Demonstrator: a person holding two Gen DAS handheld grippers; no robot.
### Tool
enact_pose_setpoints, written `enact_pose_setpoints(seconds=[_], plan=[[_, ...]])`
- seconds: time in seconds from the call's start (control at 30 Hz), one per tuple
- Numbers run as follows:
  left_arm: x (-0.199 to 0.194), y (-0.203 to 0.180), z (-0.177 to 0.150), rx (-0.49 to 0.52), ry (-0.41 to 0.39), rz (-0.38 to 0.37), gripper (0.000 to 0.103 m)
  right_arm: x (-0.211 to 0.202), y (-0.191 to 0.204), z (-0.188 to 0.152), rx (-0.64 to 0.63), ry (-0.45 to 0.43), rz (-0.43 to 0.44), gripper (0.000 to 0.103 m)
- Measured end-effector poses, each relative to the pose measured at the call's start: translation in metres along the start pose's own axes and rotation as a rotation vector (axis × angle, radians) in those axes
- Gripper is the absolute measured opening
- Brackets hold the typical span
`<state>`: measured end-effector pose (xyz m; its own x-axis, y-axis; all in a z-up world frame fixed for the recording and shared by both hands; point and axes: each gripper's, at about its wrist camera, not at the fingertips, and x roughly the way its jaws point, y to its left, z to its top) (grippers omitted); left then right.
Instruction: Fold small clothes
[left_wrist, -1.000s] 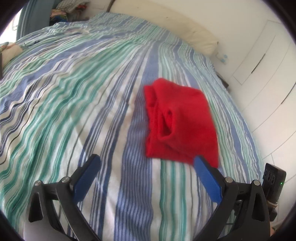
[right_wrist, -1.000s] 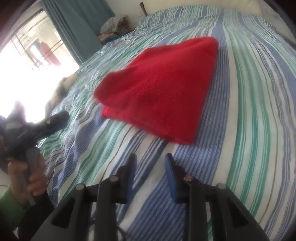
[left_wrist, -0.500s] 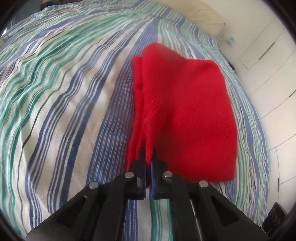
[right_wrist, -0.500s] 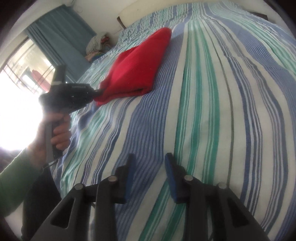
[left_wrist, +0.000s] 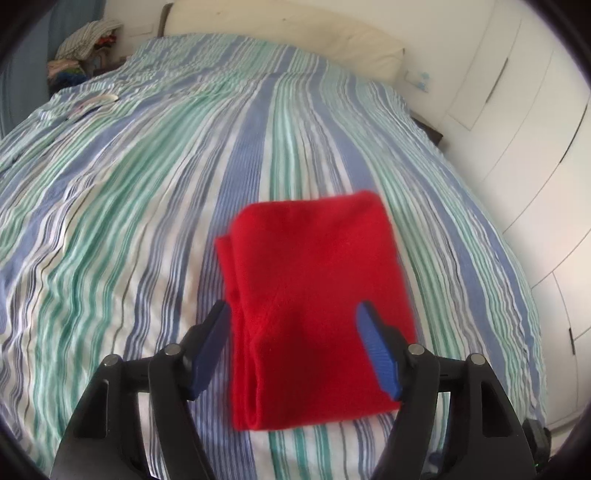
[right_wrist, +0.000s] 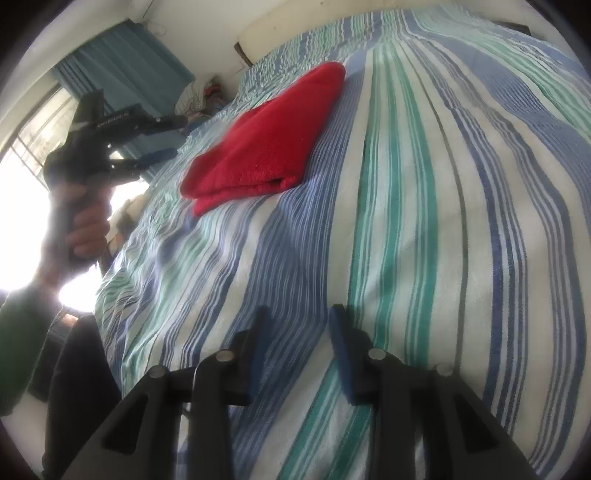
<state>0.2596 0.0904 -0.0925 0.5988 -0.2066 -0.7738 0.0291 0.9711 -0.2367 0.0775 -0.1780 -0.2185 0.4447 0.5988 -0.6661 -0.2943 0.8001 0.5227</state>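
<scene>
A folded red garment (left_wrist: 314, 295) lies flat on the striped bedspread (left_wrist: 147, 184). My left gripper (left_wrist: 295, 347) hovers just above its near part, open, with nothing between its blue pads. In the right wrist view the garment (right_wrist: 269, 140) lies farther up the bed, with the left gripper (right_wrist: 162, 136) held open in the air beside its left end. My right gripper (right_wrist: 299, 343) is open and empty, low over the bedspread (right_wrist: 406, 221), well short of the garment.
A cream headboard cushion (left_wrist: 295, 33) runs along the bed's far end. A pile of clothes (left_wrist: 85, 48) sits at the far left. White wardrobe doors (left_wrist: 517, 129) stand to the right. A teal curtain (right_wrist: 122, 70) and a bright window are on the left.
My left gripper was shut on the garment's near edge half a second ago; it has opened, let go and risen. The garment now lies flat. The right gripper barely moved.
</scene>
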Motion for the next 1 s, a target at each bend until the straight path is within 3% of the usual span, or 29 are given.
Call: enact_pose_setpoints(seconds=[0.03,0.1,0.17,0.27,0.33,0.37,0.4,0.43,0.47,0.5,0.57,0.63,0.7,0.77,0.83,0.87,0.9,1.0], plan=[[0.017,0.003,-0.001,-0.007,0.038,0.024,0.068,0.000,0.000,0.000,-0.002,0.003,0.000,0.033],[0.052,0.022,-0.017,-0.055,0.154,0.074,0.039,-0.002,-0.001,0.000,-0.005,0.005,0.000,0.033],[0.064,0.040,-0.032,-0.116,0.179,0.031,0.040,-0.001,0.000,0.003,-0.009,0.007,-0.002,0.033],[0.046,0.047,-0.031,-0.125,0.153,0.022,0.050,0.000,0.002,0.005,-0.016,0.019,-0.008,0.033],[0.029,0.050,-0.026,-0.120,0.122,0.014,0.061,0.001,0.003,0.007,-0.017,0.036,-0.010,0.033],[0.022,0.052,-0.022,-0.124,0.101,-0.002,0.074,0.001,0.004,0.011,-0.009,0.053,-0.010,0.034],[0.017,0.056,-0.017,-0.135,0.082,-0.026,0.088,0.001,0.004,0.018,0.004,0.065,-0.005,0.042],[0.015,0.059,-0.012,-0.151,0.069,-0.054,0.094,-0.001,0.004,0.027,0.017,0.059,0.007,0.048],[0.016,0.063,-0.007,-0.169,0.061,-0.081,0.098,-0.004,0.004,0.039,0.032,0.037,0.019,0.062],[0.022,0.066,-0.002,-0.182,0.066,-0.104,0.099,-0.006,0.002,0.054,0.048,0.002,0.027,0.071],[0.045,0.065,0.005,-0.181,0.130,-0.132,0.099,-0.004,0.000,0.092,0.071,-0.061,0.053,0.073],[0.072,0.061,0.004,-0.161,0.211,-0.090,0.099,0.009,-0.005,0.132,0.101,-0.105,0.084,0.074],[0.089,0.056,-0.001,-0.139,0.262,-0.073,0.099,0.036,-0.016,0.168,0.152,-0.098,0.113,0.075],[0.088,0.051,-0.005,-0.128,0.236,-0.071,0.100,0.071,-0.031,0.192,0.244,-0.056,0.156,0.075],[0.088,0.050,-0.008,-0.147,0.236,-0.087,0.088,0.109,-0.036,0.204,0.319,0.013,0.187,0.074],[0.088,0.050,-0.009,-0.158,0.245,-0.119,0.044,0.126,-0.033,0.205,0.312,0.048,0.201,0.059],[0.090,0.049,-0.009,-0.176,0.267,-0.160,0.025,0.137,-0.025,0.205,0.268,0.073,0.168,0.046],[0.073,0.035,-0.003,-0.118,0.230,-0.105,0.019,0.141,0.011,0.205,0.080,0.061,-0.015,0.036]])
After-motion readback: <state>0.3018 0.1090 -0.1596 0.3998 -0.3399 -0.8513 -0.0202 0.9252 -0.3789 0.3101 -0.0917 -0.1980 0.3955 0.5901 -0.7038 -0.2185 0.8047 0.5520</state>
